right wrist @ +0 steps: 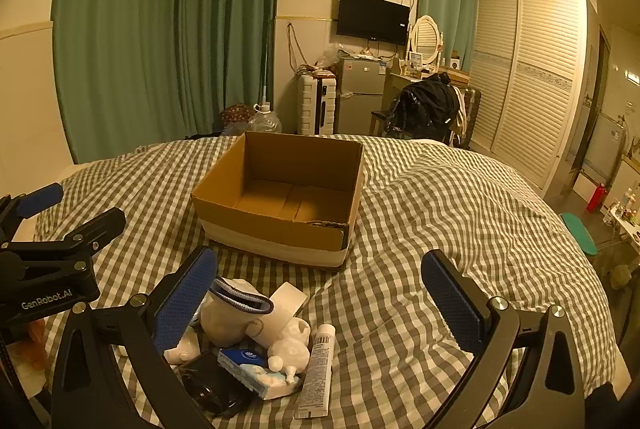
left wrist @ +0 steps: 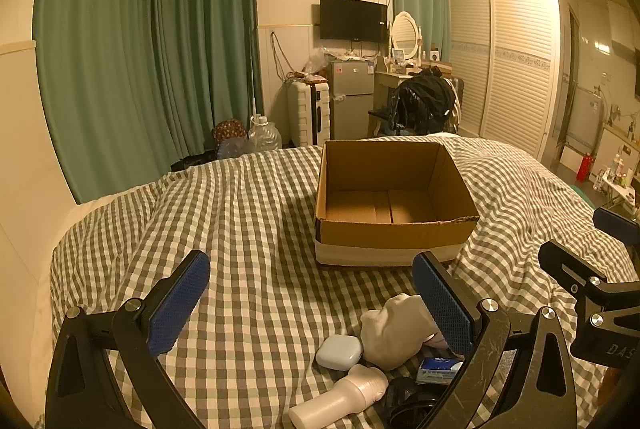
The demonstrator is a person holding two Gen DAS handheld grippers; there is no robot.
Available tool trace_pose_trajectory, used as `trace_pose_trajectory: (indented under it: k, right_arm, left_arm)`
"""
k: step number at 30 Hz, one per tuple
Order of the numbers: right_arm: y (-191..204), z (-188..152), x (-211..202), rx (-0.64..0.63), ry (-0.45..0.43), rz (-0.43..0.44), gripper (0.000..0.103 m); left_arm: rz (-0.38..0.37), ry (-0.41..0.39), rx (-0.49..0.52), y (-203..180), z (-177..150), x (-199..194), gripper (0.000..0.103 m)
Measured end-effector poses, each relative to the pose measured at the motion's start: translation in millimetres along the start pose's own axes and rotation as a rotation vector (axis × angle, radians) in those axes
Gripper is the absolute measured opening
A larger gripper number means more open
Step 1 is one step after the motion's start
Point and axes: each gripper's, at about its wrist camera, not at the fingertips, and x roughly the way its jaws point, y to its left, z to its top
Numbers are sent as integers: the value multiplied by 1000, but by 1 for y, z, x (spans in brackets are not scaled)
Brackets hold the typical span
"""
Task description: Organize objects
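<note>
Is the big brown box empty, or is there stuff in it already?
Empty. Both wrist views look down into the open cardboard box and show only its bare brown floor; the little items still lie on the bed.

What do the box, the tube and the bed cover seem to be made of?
Box: brown cardboard, matt, with a frayed near rim and a pale band, perhaps tape, round its base.
Tube: probably soft plastic, smooth white, printed with a barcode.
Bed cover: woven cloth, matt, checked grey and white, lying in wrinkles.
</note>
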Motion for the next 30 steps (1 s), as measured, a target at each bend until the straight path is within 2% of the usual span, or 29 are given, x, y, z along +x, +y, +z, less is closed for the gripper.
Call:
trace_pose_trajectory:
  k: [18, 24, 30]
  right_arm:
    - [-2, -2, -8, -2, -12, 13, 103]
    - [-6, -7, -5, -6, 14, 17, 103]
    - [-9, -23, 11, -28, 67, -10, 100]
  left_arm:
    - [0, 33, 1, 2, -5, 5, 103]
    - [1, 57, 13, 1, -12, 10, 103]
    - [18, 123, 31, 5, -30, 26, 103]
